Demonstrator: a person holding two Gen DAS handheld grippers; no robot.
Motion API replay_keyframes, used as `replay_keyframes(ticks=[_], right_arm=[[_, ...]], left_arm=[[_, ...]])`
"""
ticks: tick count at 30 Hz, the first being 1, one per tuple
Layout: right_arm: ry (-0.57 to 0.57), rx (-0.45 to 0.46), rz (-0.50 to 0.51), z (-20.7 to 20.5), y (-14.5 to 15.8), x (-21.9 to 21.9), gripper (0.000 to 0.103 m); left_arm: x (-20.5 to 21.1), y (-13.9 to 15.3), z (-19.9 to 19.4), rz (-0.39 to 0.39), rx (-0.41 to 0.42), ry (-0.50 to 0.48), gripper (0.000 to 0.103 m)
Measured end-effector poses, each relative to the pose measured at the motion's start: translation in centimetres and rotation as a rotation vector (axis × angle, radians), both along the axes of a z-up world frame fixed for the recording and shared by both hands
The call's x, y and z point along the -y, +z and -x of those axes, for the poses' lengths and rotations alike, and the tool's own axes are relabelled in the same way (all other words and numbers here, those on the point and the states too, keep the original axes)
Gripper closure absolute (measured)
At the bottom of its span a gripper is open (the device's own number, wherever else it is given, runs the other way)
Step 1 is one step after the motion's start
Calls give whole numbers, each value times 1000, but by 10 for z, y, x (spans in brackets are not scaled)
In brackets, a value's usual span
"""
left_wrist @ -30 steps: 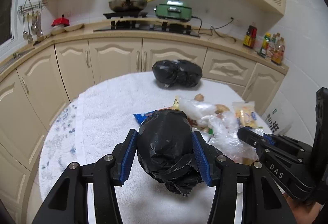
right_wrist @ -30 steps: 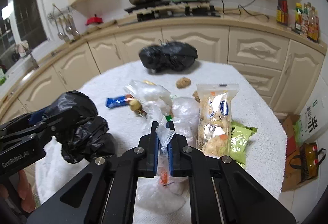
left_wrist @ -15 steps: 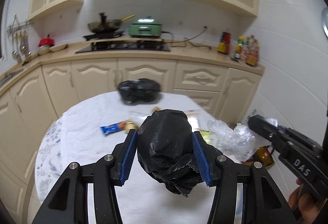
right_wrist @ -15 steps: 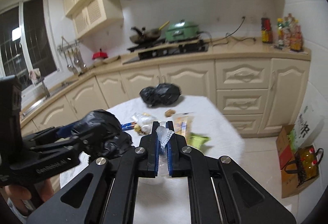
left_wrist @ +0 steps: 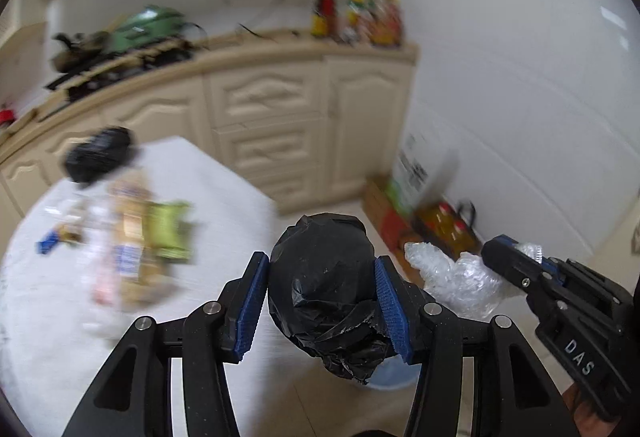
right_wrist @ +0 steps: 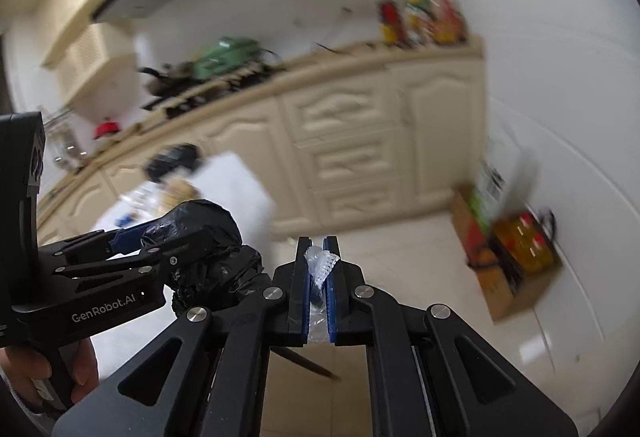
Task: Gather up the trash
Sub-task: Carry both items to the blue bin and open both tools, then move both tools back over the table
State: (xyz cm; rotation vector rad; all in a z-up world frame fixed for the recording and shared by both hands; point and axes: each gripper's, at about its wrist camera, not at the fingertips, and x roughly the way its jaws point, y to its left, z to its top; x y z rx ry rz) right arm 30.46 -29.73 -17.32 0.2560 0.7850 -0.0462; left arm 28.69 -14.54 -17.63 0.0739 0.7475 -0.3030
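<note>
On my left, at about 9 o'clock in the left view, the table [left_wrist: 224, 177] is blurry, with a few wrappers [left_wrist: 136, 237] on it and another black bag [left_wrist: 98, 153] at its far edge.

In the middle, my left gripper [left_wrist: 320, 301] squeezes a black bag [left_wrist: 324, 285] from both sides. The blue pads [left_wrist: 250, 307] press into it, so it is held tight. The bag's long way runs away from me, top end far, crinkled tail near.

Just under that tail, at 6 o'clock, I see a bit of something pale blue [left_wrist: 394, 377]. It may be a bin, but I cannot tell. If it is, the bag only has to go straight down, and my left hand is the nearer one.

At 3 o'clock, my right gripper [left_wrist: 520, 257] is pinched on a clear bag [left_wrist: 452, 281], which hangs a little to the right of the blue thing.

The right view shows what the left does not: the right jaws stand almost together, with only thin clear plastic [right_wrist: 318, 265] between them. It also shows my hand [right_wrist: 48, 373] on the left gripper's [right_wrist: 156, 241] handle. It does not show the blue thing at all.
</note>
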Motion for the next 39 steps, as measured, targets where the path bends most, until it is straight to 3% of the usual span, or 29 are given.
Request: replay_keyframes(ticks=[7,14,19,21,23,30,39], right_arm=[[-127,-136,-52,20,-74,69,97],[-198,-222,-95,24,-130,109,97],[-222,-253,-108,22,-152,123,97],[-228,-265,-114,21,-161,127,97],[-234,-273,-119,22,-168,128,97],[-241,-302,-138,21,-187,130,97],[-265,-319,-117,11,-191,130,92]], left_arm=[[90,-74,-46,-94,-163,-116,53],[151,-123,-89,-169,-256,-184,53],[168,-148,-116,-214,-269,-194,46],[173,-157,-118,-237,-259,-181,29],[177,-164,-123,-243,-258,-172,26],[175,-188,-134,-235,-291,-119,26],[167,-179,-133,-221,-278,-82,26]])
